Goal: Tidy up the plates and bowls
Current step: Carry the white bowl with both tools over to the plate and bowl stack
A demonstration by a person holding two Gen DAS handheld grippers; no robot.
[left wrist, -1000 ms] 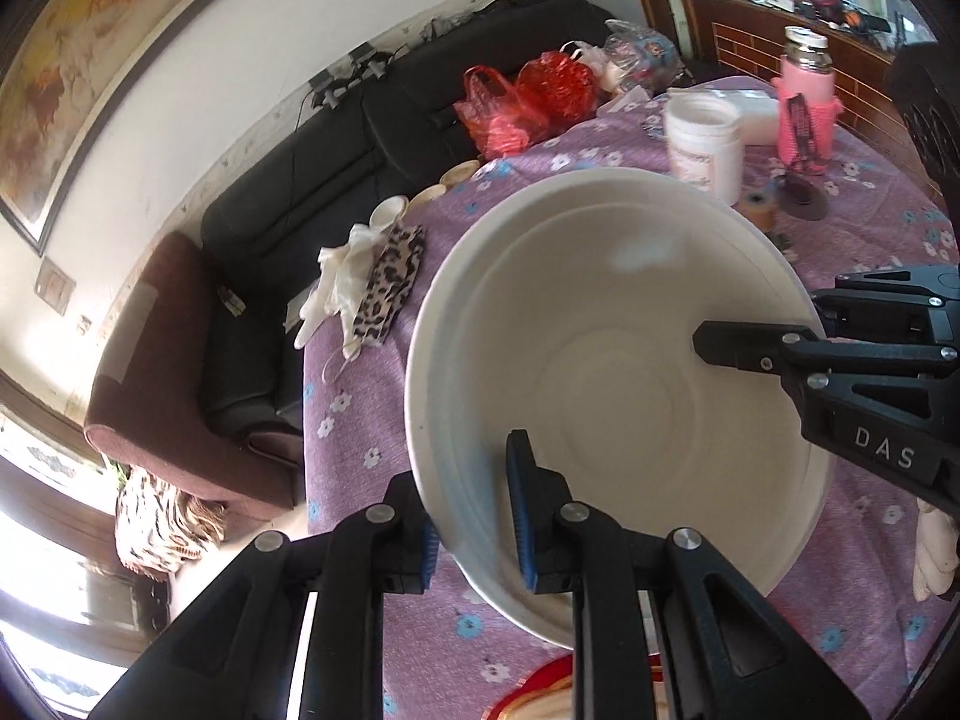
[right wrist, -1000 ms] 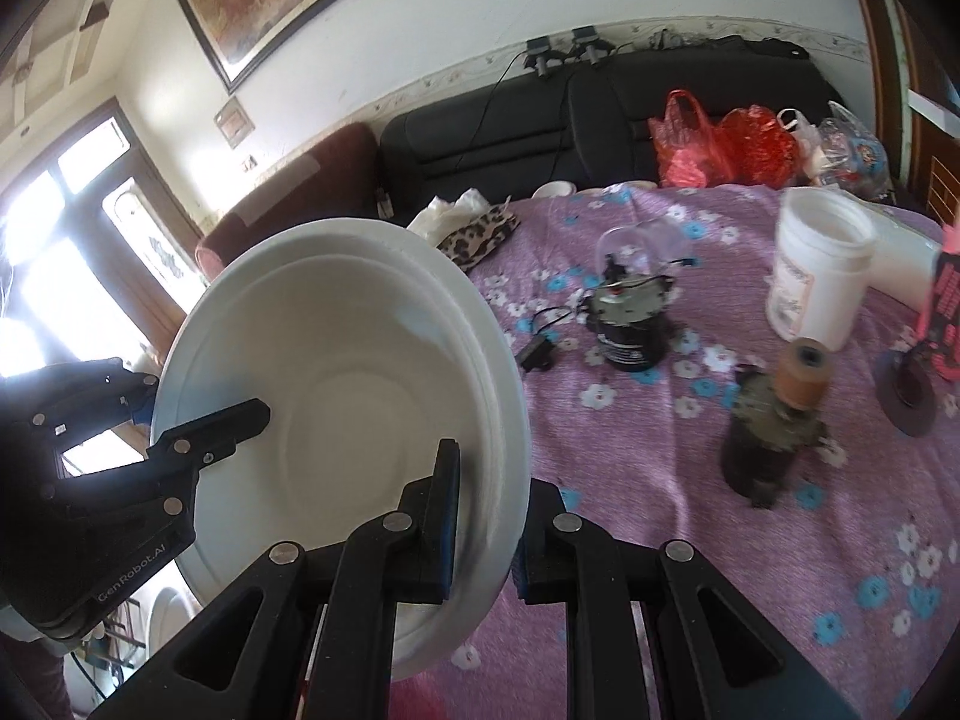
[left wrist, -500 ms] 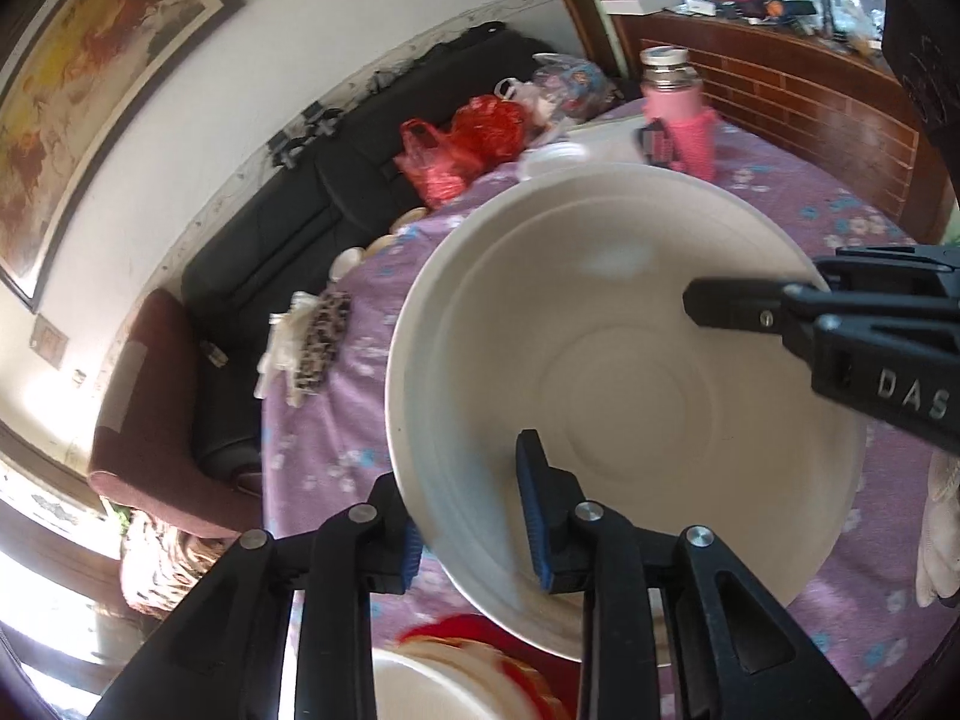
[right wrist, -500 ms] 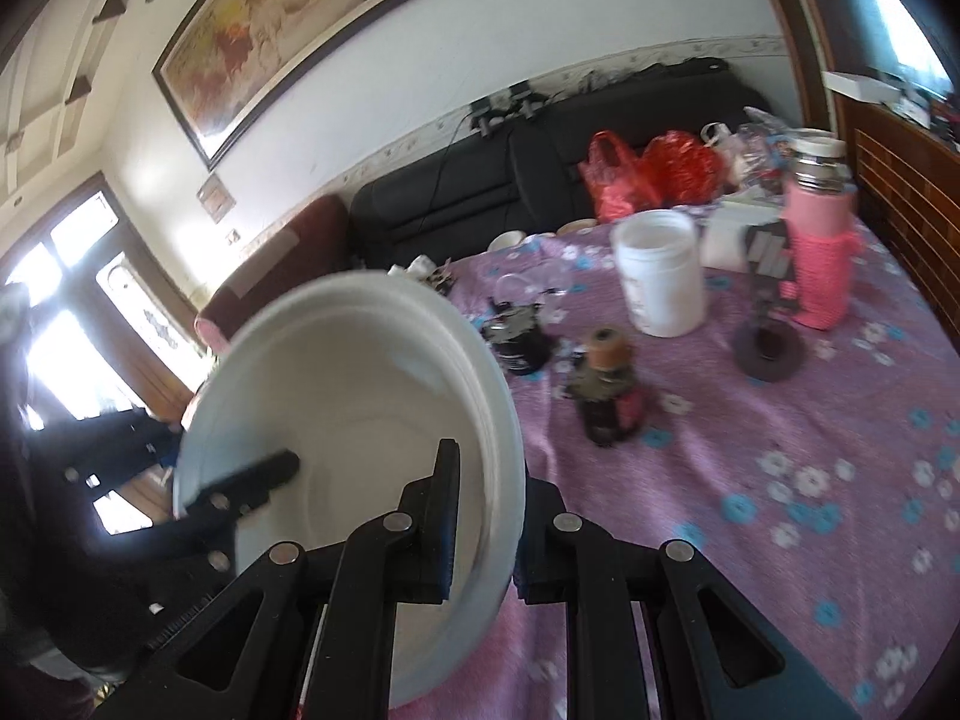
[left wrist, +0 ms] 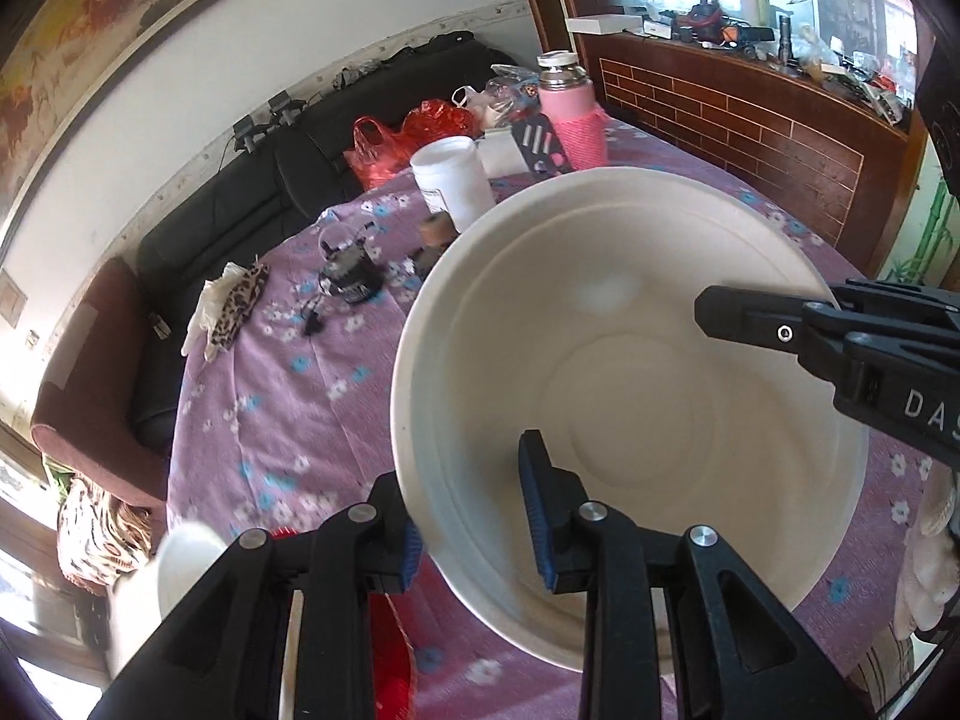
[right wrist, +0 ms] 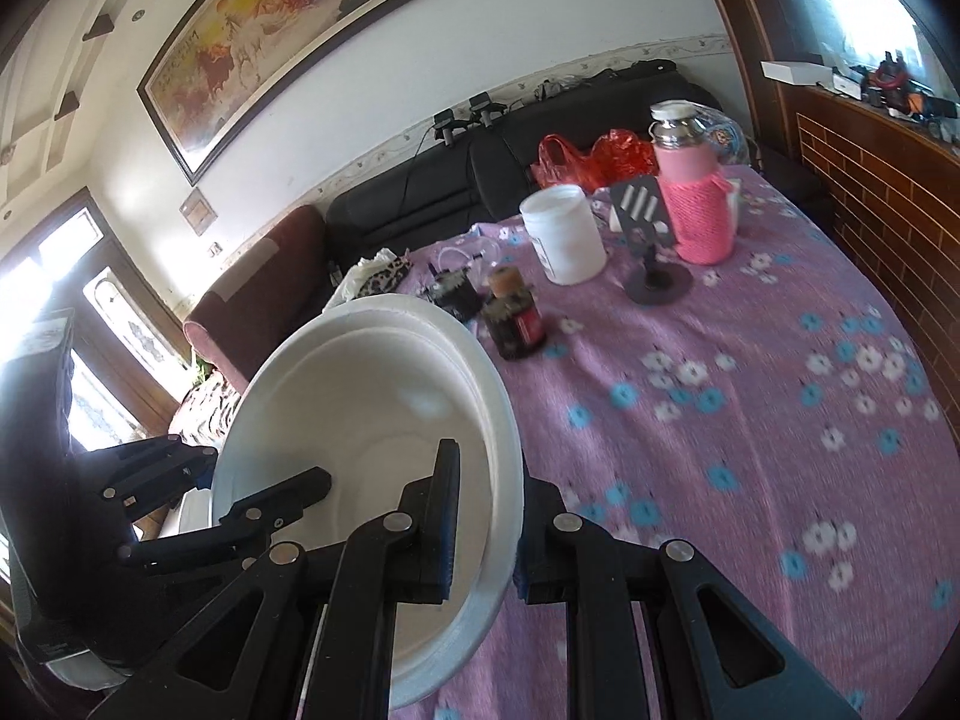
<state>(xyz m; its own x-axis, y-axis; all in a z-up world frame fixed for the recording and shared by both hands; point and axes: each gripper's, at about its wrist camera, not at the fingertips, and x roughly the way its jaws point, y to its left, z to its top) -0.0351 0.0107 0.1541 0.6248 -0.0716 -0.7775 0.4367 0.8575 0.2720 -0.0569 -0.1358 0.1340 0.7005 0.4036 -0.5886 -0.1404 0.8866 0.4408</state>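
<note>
A deep white bowl [left wrist: 630, 396] hangs tilted above the purple flowered table [right wrist: 750, 420], between both grippers. My right gripper [right wrist: 486, 534] is shut on its rim, one pad inside and one outside. In the left wrist view the right gripper [left wrist: 744, 300] reaches in from the right. My left gripper [left wrist: 471, 525] straddles the opposite rim with its jaws a little apart and the inner pad off the wall. The right wrist view shows the left gripper [right wrist: 267, 471] the same way. A blurred white dish [left wrist: 180, 564] and something red [left wrist: 390, 642] lie below my left fingers.
At the table's far end stand a pink flask [right wrist: 696, 204], a white tub [right wrist: 564, 234], a slotted dark stand [right wrist: 654, 276] and dark jars [right wrist: 516, 318]. A black sofa [right wrist: 420, 204] lies behind. A brick-patterned wooden wall [right wrist: 870, 168] runs along the right.
Both grippers have carried the bowl sideways over the table, so the far-end items have slid left in both views. My left jaws stand wider around the rim than a second ago.
</note>
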